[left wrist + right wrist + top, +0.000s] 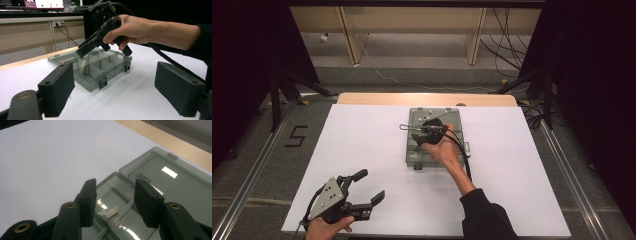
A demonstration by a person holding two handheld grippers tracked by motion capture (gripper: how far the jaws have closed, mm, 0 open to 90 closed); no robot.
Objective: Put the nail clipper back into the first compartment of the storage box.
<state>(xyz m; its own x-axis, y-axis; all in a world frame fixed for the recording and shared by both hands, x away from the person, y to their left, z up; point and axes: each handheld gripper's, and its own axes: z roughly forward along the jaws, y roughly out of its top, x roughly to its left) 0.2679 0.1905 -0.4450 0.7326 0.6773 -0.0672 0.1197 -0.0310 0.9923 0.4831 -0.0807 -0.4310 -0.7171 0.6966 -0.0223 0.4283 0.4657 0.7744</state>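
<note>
Smoky clear plastic makes up the compartment box (434,137), lying open at the centre of the white surface (362,150), its lid flat toward twelve o'clock. A small white piece (110,213) sits in one compartment. It looks light, hard and slippery, best pinched across its short sides. The right gripper (113,200) hovers over it, jaws apart. The left gripper (364,192) waits at seven o'clock, jaws wide.
</note>
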